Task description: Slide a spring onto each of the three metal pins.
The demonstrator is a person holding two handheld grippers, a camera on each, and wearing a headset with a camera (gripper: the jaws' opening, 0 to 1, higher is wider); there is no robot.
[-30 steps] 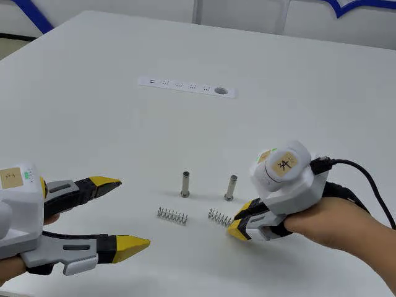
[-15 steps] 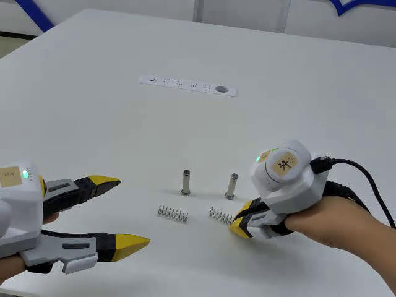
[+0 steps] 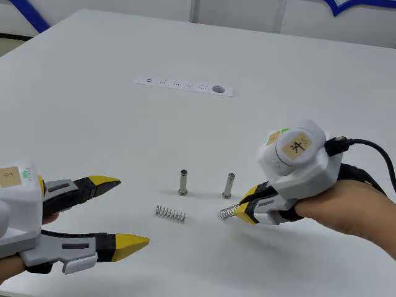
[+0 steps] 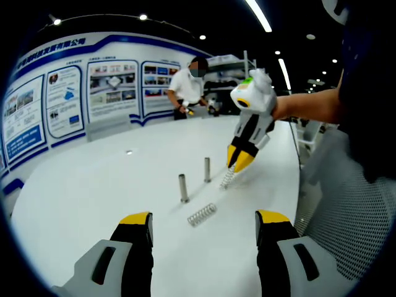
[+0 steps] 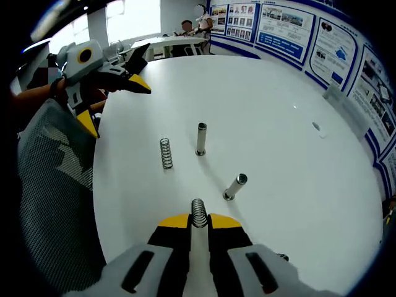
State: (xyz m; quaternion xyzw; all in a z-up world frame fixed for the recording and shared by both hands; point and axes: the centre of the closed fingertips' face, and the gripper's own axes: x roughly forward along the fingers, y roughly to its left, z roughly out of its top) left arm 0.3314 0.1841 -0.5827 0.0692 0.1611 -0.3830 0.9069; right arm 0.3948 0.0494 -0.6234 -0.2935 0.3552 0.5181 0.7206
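Springs are two in number on the white table (image 3: 93, 93); one is pinched in the right gripper (image 3: 239, 215), at the lower right of the head view, its yellow fingertips pressed together on one end of this held spring (image 3: 227, 212); the rest of the coil juts out past the tips toward the left of the frame, slanting slightly downward; whether its free end touches the table cannot be told. In the right gripper view the coil sits squarely between the two tips at bottom centre and points up the frame.

Just above and left of the held spring's free end stands the nearer pin (image 3: 229, 185), upright and bare; the farther pin (image 3: 183, 182) stands upright to its left, also bare, the two well apart. Below the farther pin lies the loose spring (image 3: 170, 213), flat on the table, touching neither pin nor any finger.

At the lower left of the head view the left gripper (image 3: 131, 211) has its fingers spread wide with nothing between them; the loose spring lies to the right of its tips, apart from them. A white power strip (image 3: 185, 85) lies in the upper middle of the frame.
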